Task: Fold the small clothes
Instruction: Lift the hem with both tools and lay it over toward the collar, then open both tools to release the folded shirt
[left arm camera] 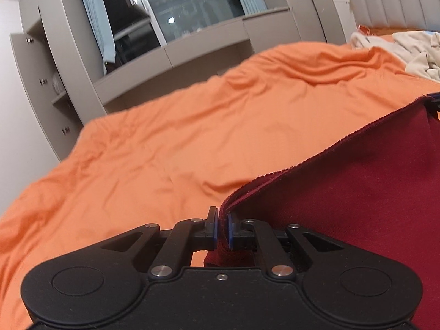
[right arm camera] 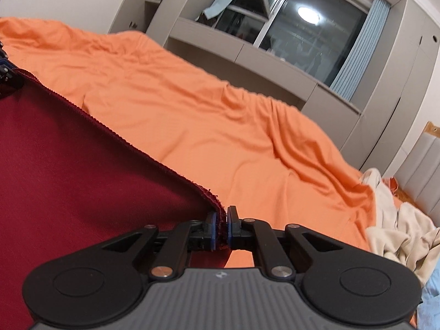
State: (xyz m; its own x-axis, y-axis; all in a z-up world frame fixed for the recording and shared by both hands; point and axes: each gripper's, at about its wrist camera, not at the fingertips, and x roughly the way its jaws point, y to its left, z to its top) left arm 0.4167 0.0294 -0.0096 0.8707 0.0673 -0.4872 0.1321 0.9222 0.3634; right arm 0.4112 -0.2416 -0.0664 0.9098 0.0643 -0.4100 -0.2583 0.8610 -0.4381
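Observation:
A dark red garment [left arm camera: 357,198] with a ribbed hem is stretched between my two grippers above the orange bed cover [left arm camera: 165,137]. My left gripper [left arm camera: 222,229] is shut on one corner of the hem, with the cloth pinched between its blue pads. In the right wrist view the same dark red garment [right arm camera: 68,170] spreads to the left, and my right gripper [right arm camera: 223,229] is shut on its other corner. Each gripper shows at the far edge of the other's view: the right gripper [left arm camera: 434,101] and the left gripper [right arm camera: 5,68].
A heap of cream clothes [left arm camera: 407,52] lies on the bed toward the headboard, seen as cream clothes [right arm camera: 398,228] in the right wrist view, beside a light blue cloth [right arm camera: 431,288]. Grey cupboards [left arm camera: 55,88] and a dark window [left arm camera: 187,13] stand beyond the bed's far edge.

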